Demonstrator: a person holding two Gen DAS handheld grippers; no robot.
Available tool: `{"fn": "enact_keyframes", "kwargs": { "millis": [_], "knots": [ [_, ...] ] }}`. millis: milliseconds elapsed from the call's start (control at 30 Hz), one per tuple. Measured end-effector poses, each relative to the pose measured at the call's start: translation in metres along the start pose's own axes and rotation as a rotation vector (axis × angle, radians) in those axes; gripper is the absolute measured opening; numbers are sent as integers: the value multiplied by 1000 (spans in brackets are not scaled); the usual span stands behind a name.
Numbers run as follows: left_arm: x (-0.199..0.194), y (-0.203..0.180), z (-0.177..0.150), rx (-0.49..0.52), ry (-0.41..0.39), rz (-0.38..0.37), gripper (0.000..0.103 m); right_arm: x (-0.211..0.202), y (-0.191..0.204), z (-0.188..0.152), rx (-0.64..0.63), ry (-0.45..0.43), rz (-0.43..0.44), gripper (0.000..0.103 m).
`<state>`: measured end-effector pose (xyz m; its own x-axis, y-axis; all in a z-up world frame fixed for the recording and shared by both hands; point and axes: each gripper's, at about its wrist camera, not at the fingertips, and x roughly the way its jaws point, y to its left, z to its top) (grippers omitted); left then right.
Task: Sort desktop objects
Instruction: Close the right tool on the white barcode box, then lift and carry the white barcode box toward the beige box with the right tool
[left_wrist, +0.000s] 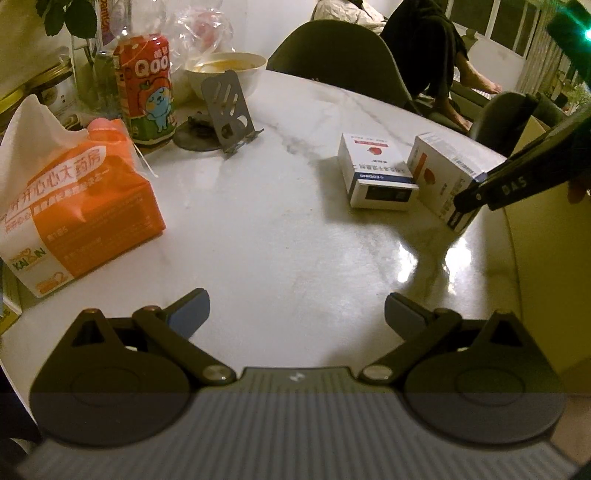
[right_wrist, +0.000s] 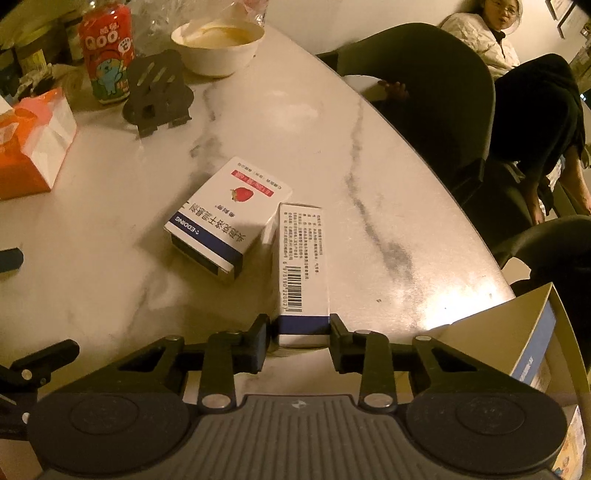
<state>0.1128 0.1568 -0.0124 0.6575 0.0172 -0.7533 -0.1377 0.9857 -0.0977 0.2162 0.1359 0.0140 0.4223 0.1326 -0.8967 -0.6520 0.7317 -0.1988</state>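
left wrist: low, faces across table (left_wrist: 280, 229) | right wrist: closer | shared: boxes (left_wrist: 376, 173)

Two white cardboard medicine boxes with dark blue bands lie on the white marble-patterned table (right_wrist: 314, 122). The flat box with a red strawberry print (right_wrist: 225, 218) rests on its broad face. The second box, standing on its narrow long side with a barcode panel upward (right_wrist: 303, 258), touches the first one's corner and lies near the table edge.
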Motion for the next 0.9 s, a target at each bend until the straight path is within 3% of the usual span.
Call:
{"fn": "enact_keyframes", "kwargs": {
  "millis": [100,533,900],
  "knots": [
    [-2,-1,0,0,-4,-3,103,-5,-5,-3,36,-22,42,30],
    [-7,-13,-2,11,-15,-29,103,-42,-29,-29,255,-146,218,29],
    [-8,-27,-6,25,-16,-57,103,-94,-58,-59,401,-312,262,29]
  ]
}}
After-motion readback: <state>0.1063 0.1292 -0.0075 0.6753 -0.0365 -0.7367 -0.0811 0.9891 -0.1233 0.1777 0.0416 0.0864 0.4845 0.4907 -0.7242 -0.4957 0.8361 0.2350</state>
